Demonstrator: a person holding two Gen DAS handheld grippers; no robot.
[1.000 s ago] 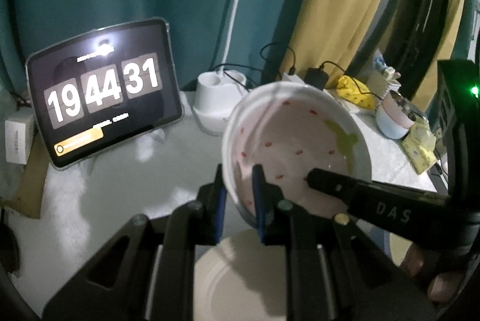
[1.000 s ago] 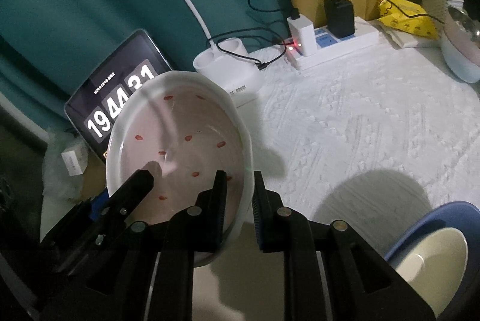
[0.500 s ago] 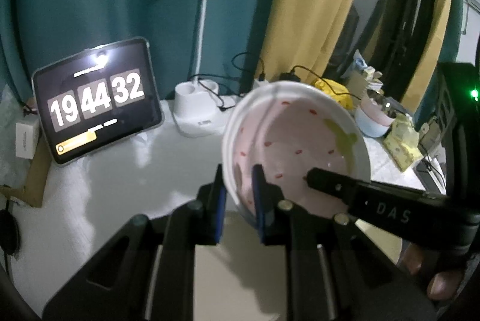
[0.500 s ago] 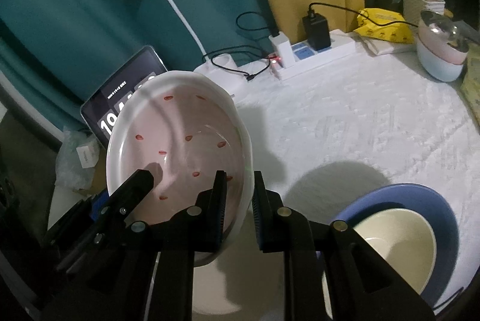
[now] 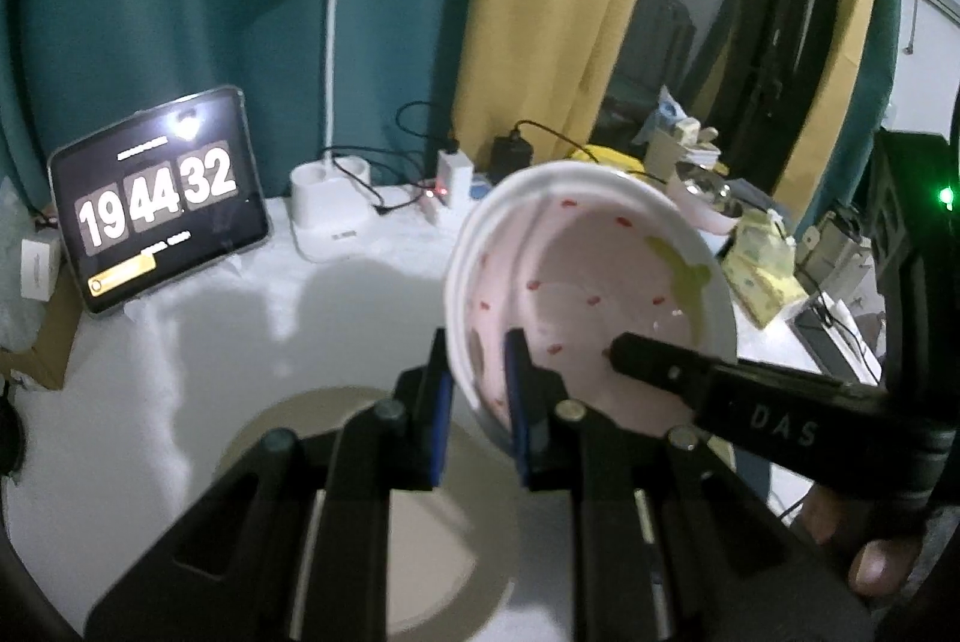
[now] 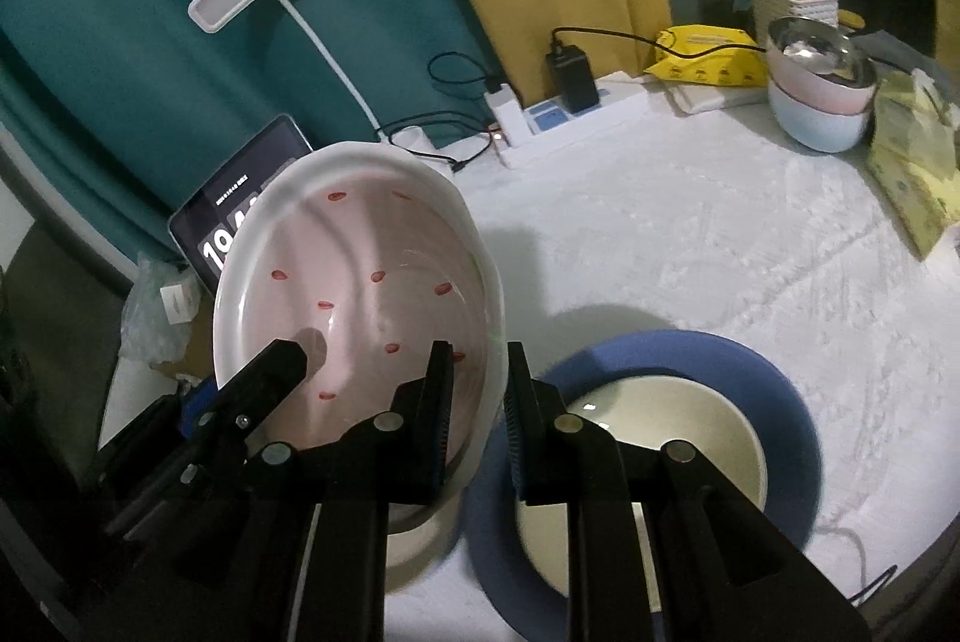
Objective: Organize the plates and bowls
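Note:
A pink bowl with red specks (image 5: 588, 282) hangs tilted above the table, held from two sides. My left gripper (image 5: 477, 384) is shut on its near-left rim, one pad inside and one outside. My right gripper (image 6: 477, 396) is shut on the opposite rim of the same pink bowl (image 6: 360, 282). Each view shows the other gripper's finger reaching inside the bowl. Below lies a cream plate (image 5: 444, 552). To the right, a cream bowl (image 6: 678, 402) sits on a blue plate (image 6: 780, 390).
A tablet showing a clock (image 5: 156, 198) leans at the back left beside a white desk lamp (image 5: 336, 216). A power strip with chargers (image 6: 576, 114), yellow packets and stacked pink and blue bowls (image 6: 816, 102) line the back right. White cloth covers the table.
Both grippers have carried the pink bowl up and back together. More of the table shows, and the blue plate with the cream bowl has come fully into the right wrist view.

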